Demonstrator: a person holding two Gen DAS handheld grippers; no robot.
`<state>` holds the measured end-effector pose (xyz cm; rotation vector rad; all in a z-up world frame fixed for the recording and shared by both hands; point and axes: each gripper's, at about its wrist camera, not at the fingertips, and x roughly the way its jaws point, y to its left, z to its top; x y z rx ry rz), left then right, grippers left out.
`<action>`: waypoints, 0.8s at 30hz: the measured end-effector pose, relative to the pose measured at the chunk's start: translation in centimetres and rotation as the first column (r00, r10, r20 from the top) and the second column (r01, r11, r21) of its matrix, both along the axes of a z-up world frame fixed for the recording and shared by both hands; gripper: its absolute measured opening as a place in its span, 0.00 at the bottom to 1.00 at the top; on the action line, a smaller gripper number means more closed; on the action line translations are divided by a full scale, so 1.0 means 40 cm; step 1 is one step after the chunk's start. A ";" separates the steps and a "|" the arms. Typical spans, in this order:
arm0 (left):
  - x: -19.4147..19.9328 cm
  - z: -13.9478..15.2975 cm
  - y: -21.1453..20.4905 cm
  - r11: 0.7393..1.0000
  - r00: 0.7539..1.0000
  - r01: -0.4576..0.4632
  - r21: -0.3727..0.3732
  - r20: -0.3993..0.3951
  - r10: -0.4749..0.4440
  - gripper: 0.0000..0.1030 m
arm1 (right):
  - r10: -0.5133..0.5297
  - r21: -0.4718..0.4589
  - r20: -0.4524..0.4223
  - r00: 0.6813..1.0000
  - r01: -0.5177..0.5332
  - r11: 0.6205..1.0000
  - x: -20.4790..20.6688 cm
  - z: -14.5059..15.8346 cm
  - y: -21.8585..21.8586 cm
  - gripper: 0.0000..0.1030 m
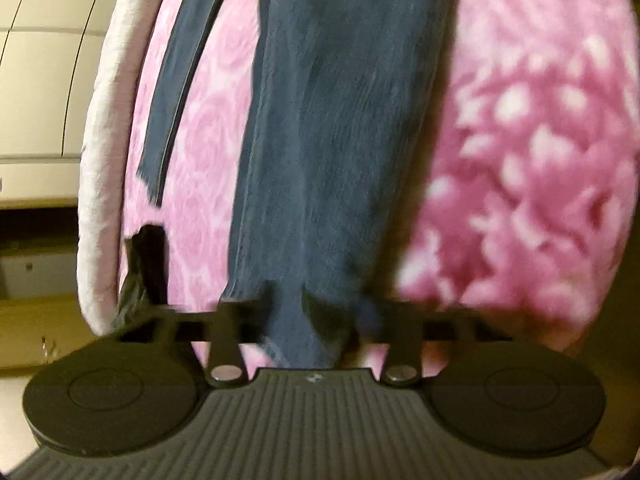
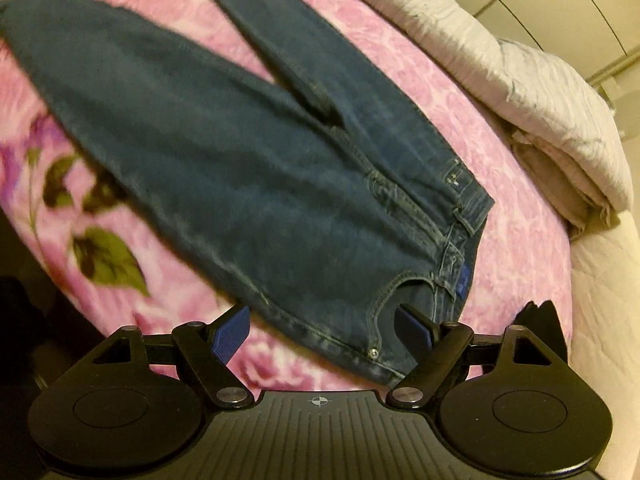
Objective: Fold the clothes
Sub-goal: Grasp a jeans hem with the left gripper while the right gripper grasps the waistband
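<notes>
Dark blue jeans (image 2: 240, 160) lie spread on a pink flowered blanket (image 2: 516, 248), legs running away to the upper left and the waistband near me. My right gripper (image 2: 322, 330) is open, its blue pads (image 2: 232, 332) standing either side of the waistband corner with the pocket rivet and not pressing it. In the left wrist view one jeans leg (image 1: 340, 140) runs straight up the picture. My left gripper (image 1: 316, 320) is shut on that leg's near end, and the bunched denim hides most of its fingers. The picture there is blurred.
A white crinkled duvet (image 2: 520, 92) and a folded beige cloth (image 2: 560, 184) lie along the blanket's right side. Cream wardrobe doors (image 1: 40, 80) stand beyond the bed's edge. A black object (image 1: 148, 264) sits at the bed's left edge. The pink blanket (image 1: 520, 160) lies bare beside the leg.
</notes>
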<state>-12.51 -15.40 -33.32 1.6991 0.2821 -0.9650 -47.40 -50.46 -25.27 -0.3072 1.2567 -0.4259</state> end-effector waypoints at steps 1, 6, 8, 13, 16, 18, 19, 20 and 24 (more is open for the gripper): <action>0.012 0.003 -0.003 1.000 1.000 -0.030 -0.001 0.006 0.030 0.14 | 0.014 -0.007 -0.009 1.000 -0.014 1.000 -0.012 -0.012 -0.004 0.80; 0.042 0.013 -0.033 0.990 0.990 -0.141 0.001 -0.017 0.141 0.13 | 0.083 -0.084 -0.070 0.994 -0.089 0.992 -0.096 -0.082 -0.027 0.80; 0.047 0.009 -0.049 0.985 0.985 -0.173 0.003 -0.003 0.173 0.12 | 0.124 -0.129 -0.103 0.987 -0.137 0.982 -0.130 -0.121 -0.042 0.80; 0.039 0.002 -0.089 0.963 0.963 -0.267 -0.028 0.036 0.267 0.12 | 0.231 -0.247 -0.183 0.956 -0.272 0.930 -0.206 -0.216 -0.088 0.74; 0.034 -0.006 -0.107 0.952 0.951 -0.301 -0.047 0.062 0.304 0.12 | 0.262 -0.285 -0.175 0.949 -0.304 0.909 -0.226 -0.255 -0.131 0.68; 0.030 -0.016 -0.111 0.949 0.946 -0.310 -0.053 0.078 0.314 0.12 | 0.294 -0.306 -0.165 0.941 -0.333 0.892 -0.230 -0.280 -0.155 0.65; 0.029 -0.021 -0.113 0.948 0.945 -0.313 -0.055 0.086 0.317 0.12 | 0.320 -0.312 -0.162 0.934 -0.356 0.881 -0.229 -0.294 -0.162 0.64; 0.028 -0.027 -0.114 0.947 0.943 -0.317 -0.052 0.090 0.320 0.12 | 0.341 -0.317 -0.159 0.927 -0.375 0.871 -0.227 -0.305 -0.167 0.63; 0.031 -0.016 -0.119 0.930 0.927 -0.364 -0.042 0.079 0.366 0.10 | 0.357 -0.287 -0.144 0.923 -0.385 0.877 -0.205 -0.323 -0.199 0.34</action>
